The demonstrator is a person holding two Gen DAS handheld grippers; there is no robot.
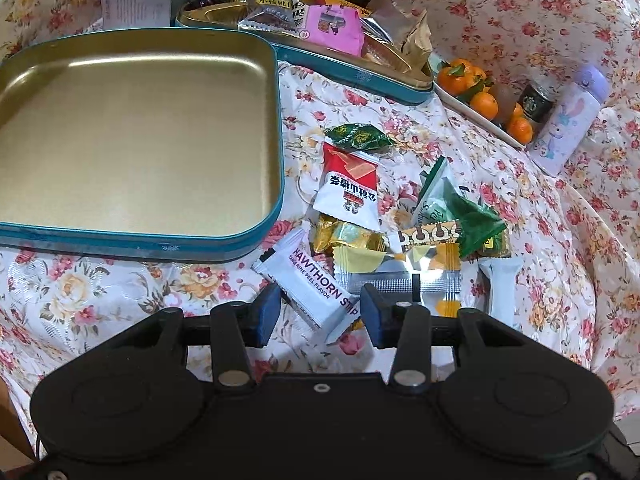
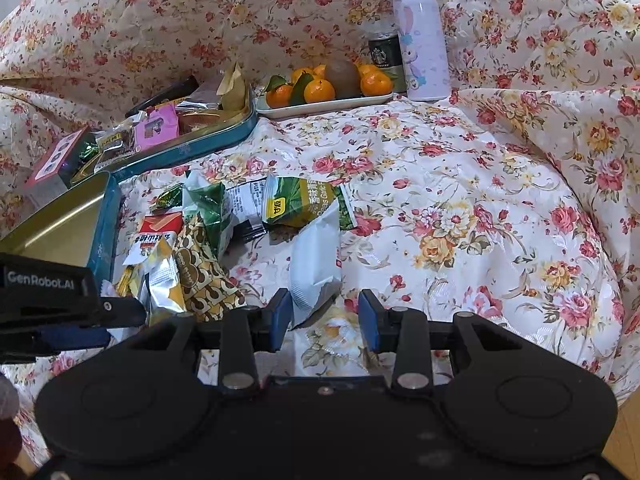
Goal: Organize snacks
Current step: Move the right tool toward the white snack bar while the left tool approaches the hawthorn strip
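Left fingers spread wide astride the hawthorn packet, not gripping; right fingers parted, one beside a white packet, holding nothing.

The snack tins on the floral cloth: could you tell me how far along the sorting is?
Done: the far tin already holds several packets. In hand: nothing; the left gripper hangs open over the hawthorn strip packet. Left: the loose pile, and the near tin is empty.

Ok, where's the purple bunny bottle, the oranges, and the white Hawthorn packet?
purple bunny bottle (image 2: 422, 40), right wrist view, on its body.
oranges (image 2: 319, 90), right wrist view, on a front fruit.
Hawthorn packet (image 1: 316, 286), left wrist view, on its lettering.
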